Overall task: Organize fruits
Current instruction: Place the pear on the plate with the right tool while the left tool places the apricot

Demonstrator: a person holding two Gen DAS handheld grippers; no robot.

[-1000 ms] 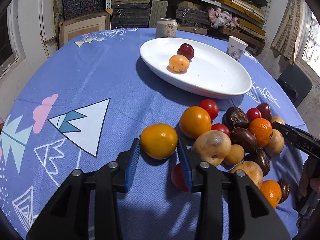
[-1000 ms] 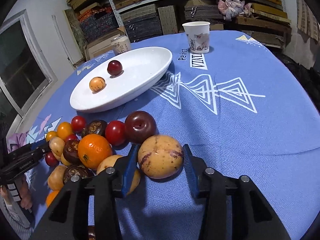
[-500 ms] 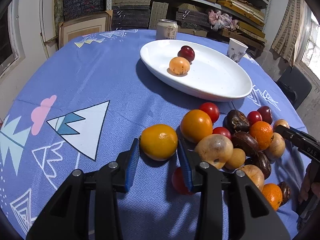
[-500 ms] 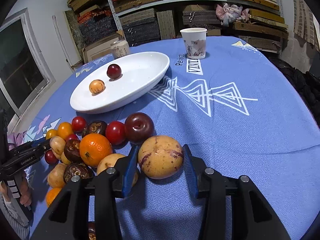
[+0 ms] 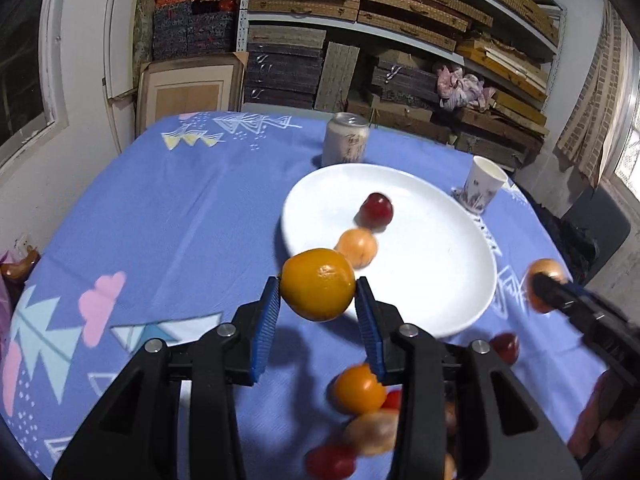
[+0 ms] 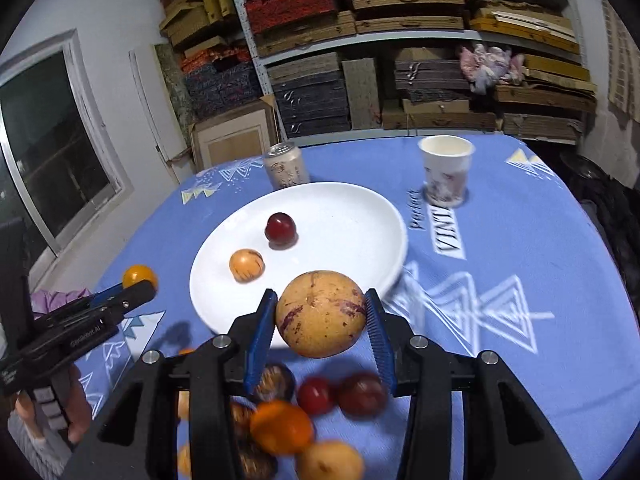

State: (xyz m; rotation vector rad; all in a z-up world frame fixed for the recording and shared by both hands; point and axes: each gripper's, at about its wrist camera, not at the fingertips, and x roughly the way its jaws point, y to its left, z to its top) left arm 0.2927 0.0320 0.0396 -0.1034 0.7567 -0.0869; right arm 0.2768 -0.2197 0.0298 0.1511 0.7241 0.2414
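Above the tabletop (image 5: 168,208), the left gripper (image 5: 318,312) clamps an orange (image 5: 317,284) and the right gripper (image 6: 320,320) clamps a speckled yellow fruit (image 6: 321,314), both raised near the white plate (image 6: 352,220).

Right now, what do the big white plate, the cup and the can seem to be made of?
White plate: probably glazed ceramic, smooth and glossy with soft highlights; melamine is possible. Cup: likely paper, with a thin rolled rim, matte wall and printed pattern. Can: likely aluminium, with a silvery top with pull tab and a pale printed body.
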